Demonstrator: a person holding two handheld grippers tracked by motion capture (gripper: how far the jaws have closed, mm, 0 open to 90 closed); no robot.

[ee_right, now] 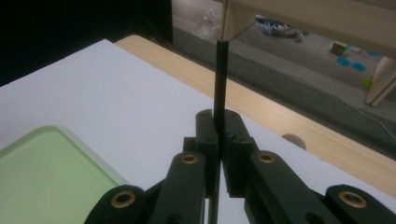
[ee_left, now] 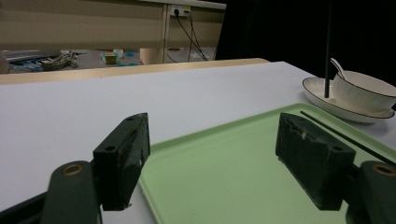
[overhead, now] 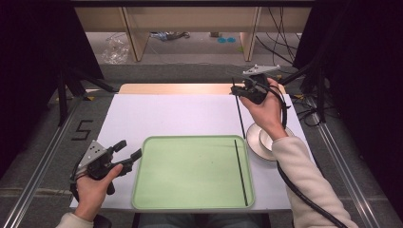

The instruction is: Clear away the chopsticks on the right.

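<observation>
Grey floor [overhead: 190,66] is seen beyond the table, strewn with cables [overhead: 280,38] and a plastic bag [overhead: 114,50]. Wooden furniture legs [overhead: 135,35] are flanked by black curtains [overhead: 28,57].

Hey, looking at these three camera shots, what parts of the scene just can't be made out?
- The bowl and saucer, high view: partly covered by the person's right forearm.
- The bowl's contents, left gripper view: hidden by its wall; a spoon handle sticks out.
- The held chopstick, right gripper view: its lower end is hidden by the right gripper.
- Floor clutter, high view: too small to identify.
</observation>
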